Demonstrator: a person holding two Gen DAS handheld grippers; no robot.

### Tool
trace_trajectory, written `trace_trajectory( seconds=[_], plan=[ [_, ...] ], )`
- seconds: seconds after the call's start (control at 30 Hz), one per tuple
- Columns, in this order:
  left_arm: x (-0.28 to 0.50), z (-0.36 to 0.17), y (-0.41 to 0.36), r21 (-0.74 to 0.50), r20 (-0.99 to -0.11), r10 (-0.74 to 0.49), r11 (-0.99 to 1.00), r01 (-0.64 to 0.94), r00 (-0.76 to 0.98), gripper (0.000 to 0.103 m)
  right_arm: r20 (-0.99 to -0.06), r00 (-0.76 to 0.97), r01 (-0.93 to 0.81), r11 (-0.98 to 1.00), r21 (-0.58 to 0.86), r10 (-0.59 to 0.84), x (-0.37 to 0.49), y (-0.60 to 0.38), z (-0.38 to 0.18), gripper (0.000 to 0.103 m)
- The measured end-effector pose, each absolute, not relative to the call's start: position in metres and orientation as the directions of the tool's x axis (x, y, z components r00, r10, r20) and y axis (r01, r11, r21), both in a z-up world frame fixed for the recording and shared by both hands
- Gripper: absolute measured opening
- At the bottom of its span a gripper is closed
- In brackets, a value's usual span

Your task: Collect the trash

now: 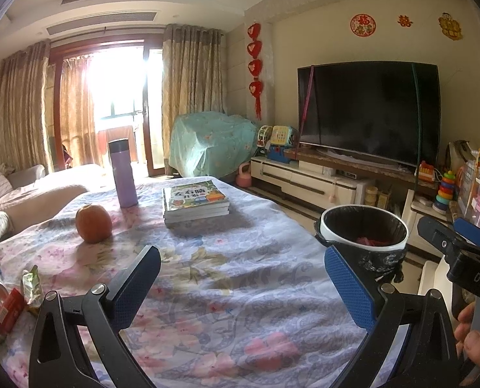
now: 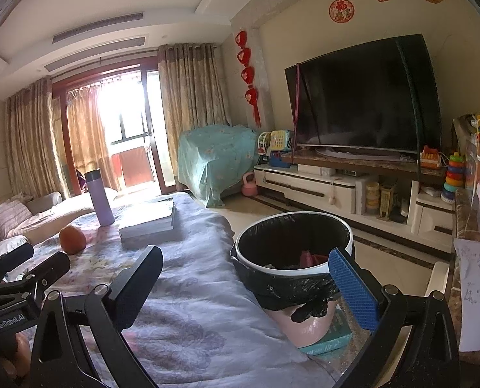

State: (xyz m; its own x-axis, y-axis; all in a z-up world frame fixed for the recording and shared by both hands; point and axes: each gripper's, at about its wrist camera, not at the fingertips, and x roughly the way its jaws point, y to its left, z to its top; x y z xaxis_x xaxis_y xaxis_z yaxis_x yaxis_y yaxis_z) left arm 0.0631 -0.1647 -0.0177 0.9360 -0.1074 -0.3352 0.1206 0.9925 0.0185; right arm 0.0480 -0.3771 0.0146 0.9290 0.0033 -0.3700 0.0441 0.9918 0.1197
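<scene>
Wrappers lie to the left; both grippers are held apart and empty.

In the left wrist view, the left gripper is seen spread wide with nothing between its pads, and the trash wrappers are found low at the counter edge, off its left side, nearer this arm. In the right wrist view, the right gripper is likewise parted and empty, beside the lined bin, where some trash is already seen.
</scene>
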Motion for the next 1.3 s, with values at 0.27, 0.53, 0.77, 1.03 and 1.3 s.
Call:
trace_trajectory(
  seconds=[0.27, 0.53, 0.77, 1.03, 1.3],
  plan=[
    [0.0604, -0.0165, -0.1653, 0.02, -0.327, -0.106, 0.993, 0.119, 0.939, 0.102, -0.372, 0.928, 0.043, 0.992, 0.122, 0.006, 0.0469, -0.3769, 0.0145, 0.103],
    [0.0603, -0.0161, -0.1656, 0.022, -0.326, -0.107, 0.993, 0.12, 0.939, 0.102, -0.371, 0.928, 0.043, 0.992, 0.122, 0.006, 0.0469, -0.377, 0.0146, 0.103],
    [0.059, -0.0161, -0.1662, 0.022, -0.324, -0.111, 0.992, 0.124, 0.94, 0.102, -0.367, 0.93, 0.041, 0.992, 0.122, 0.007, 0.0436, -0.3751, 0.0151, 0.103],
    [0.0576, -0.0158, -0.1675, 0.029, -0.317, -0.111, 0.991, 0.127, 0.942, 0.102, -0.368, 0.93, 0.04, 0.992, 0.123, 0.008, 0.0436, -0.3752, 0.0151, 0.103],
    [0.0572, -0.0163, -0.1678, 0.028, -0.323, -0.115, 0.991, 0.13, 0.939, 0.102, -0.363, 0.932, 0.033, 0.992, 0.125, 0.015, 0.0391, -0.3715, 0.0178, 0.103]
  ],
)
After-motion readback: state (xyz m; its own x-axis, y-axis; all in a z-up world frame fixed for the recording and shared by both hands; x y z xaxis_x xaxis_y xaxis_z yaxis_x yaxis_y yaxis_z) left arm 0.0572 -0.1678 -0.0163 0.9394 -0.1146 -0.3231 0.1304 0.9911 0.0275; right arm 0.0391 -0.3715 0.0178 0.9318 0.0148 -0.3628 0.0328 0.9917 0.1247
